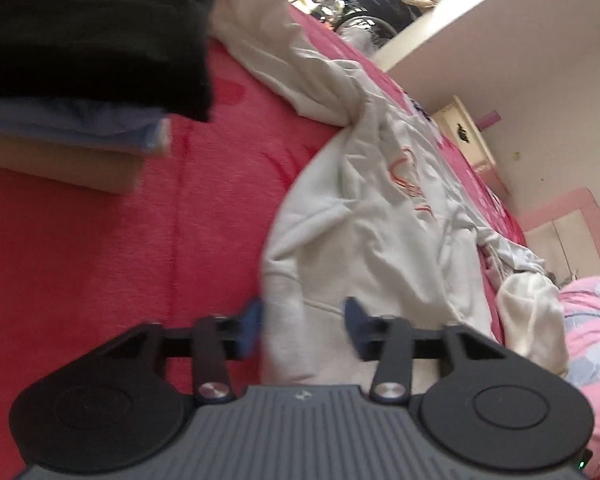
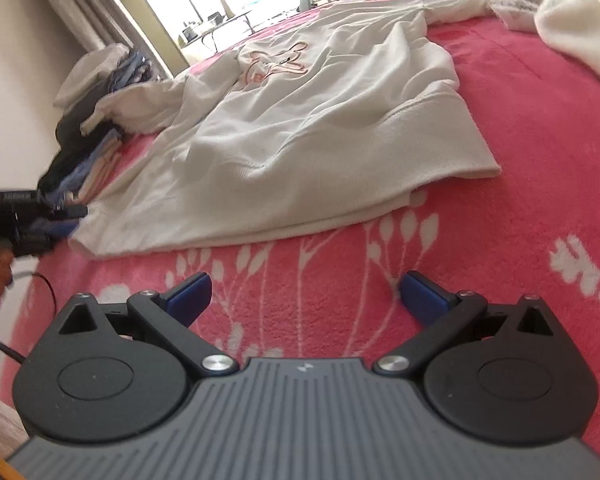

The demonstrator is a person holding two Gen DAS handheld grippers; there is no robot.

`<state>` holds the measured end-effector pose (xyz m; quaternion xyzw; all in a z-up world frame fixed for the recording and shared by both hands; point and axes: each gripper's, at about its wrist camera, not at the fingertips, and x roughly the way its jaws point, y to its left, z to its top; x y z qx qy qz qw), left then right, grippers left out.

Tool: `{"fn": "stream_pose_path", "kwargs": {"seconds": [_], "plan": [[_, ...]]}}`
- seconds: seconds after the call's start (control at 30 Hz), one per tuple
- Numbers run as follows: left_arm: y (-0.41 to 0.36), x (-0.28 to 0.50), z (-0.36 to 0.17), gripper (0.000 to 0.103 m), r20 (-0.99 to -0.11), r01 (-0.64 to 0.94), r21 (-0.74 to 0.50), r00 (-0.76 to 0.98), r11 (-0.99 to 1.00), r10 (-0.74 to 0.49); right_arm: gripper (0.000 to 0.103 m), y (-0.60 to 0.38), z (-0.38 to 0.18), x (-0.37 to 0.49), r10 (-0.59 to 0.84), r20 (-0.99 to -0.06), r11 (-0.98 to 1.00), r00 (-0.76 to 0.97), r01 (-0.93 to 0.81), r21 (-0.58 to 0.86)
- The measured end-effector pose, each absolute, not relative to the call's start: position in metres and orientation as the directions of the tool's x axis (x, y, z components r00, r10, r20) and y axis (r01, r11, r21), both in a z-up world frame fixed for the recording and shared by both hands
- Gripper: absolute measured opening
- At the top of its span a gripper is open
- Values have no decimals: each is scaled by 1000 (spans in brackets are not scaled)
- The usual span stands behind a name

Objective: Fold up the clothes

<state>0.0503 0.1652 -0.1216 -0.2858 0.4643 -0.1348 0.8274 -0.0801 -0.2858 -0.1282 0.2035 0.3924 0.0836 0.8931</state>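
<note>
A few folded clothes [image 1: 72, 80] sit stacked upper left, but the white sweatshirt [image 2: 300, 120] mid-frame is unfolded w/ my left claw [image 1: 304, 330] half open astride its corner, right claw [image 2: 304, 300] wide open, empty.

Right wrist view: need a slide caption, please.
Open right tool over pink blanket, facing white sweatshirt spread flat.

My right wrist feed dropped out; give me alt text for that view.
The right claw hangs open and empty over a pink floral blanket, just short of the hem of a white sweatshirt spread flat with an orange outline drawing on its chest. At the sweatshirt's left corner sits the left claw, beside a stack of folded clothes.
</note>
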Motion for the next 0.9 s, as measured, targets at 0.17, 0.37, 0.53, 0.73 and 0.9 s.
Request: {"fn": "stream_pose_path", "kwargs": {"seconds": [0.17, 0.37, 0.53, 0.73, 0.9], "plan": [[154, 58, -119, 63, -729, -19, -524, 527, 852, -436, 102, -289, -129, -79, 316, -663, 888, 678, 34, 458], [154, 60, -132, 63, -785, -71, -477, 482, 876, -389, 102, -287, -129, -80, 305, -667, 898, 680, 28, 440], [145, 63, -134, 67, -794, -78, -454, 487, 887, -364, 102, -289, -130, -80, 304, -664, 893, 683, 39, 449], [142, 65, -135, 71, -794, -75, -454, 487, 888, -365, 102, -279, -128, -77, 266, -690, 916, 673, 45, 398], [143, 65, -136, 71, -789, -72, -460, 490, 885, -370, 102, -275, -127, -75, 240, -708, 923, 664, 69, 378]]}}
